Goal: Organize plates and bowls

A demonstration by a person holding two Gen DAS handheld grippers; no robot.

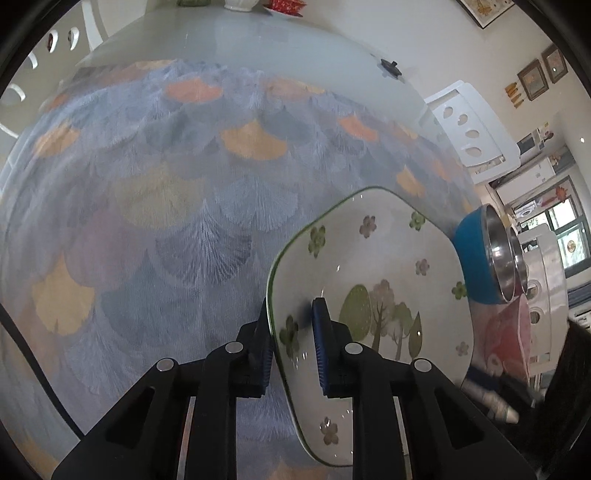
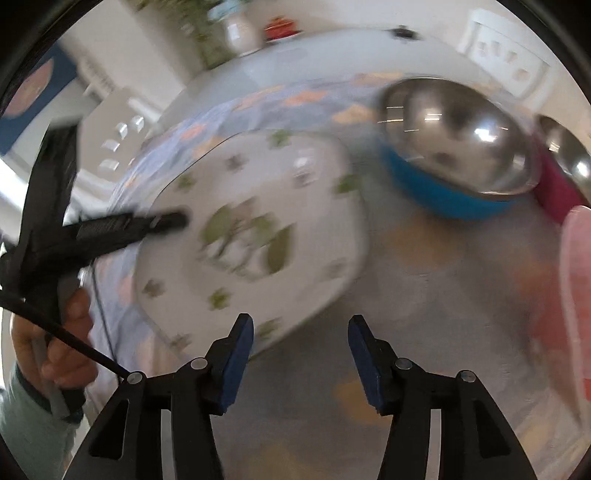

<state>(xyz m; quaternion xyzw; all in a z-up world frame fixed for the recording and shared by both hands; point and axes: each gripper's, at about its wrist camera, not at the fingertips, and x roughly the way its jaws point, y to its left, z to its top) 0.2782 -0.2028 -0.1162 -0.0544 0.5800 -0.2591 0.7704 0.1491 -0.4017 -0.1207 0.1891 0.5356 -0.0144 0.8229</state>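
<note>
My left gripper [image 1: 291, 325] is shut on the rim of a white square plate [image 1: 369, 266] with green edging, trees and flowers, held tilted above the patterned tablecloth [image 1: 166, 206]. In the right wrist view the same plate [image 2: 258, 229] shows blurred, with the left gripper [image 2: 177, 221] clamped on its left edge. My right gripper [image 2: 301, 354] is open and empty, just in front of the plate's near edge. A blue steel-lined bowl [image 1: 480, 258] [image 2: 443, 158] sits to the right, with a second, pink steel-lined bowl [image 2: 561, 162] beside it.
A pink plate [image 2: 576, 295] [image 1: 509, 339] lies at the right edge. White chairs [image 1: 469, 129] stand around the table. A vase [image 2: 240, 33] and red item [image 2: 280, 26] sit at the far end, with a small black object [image 1: 389, 68] near the table edge.
</note>
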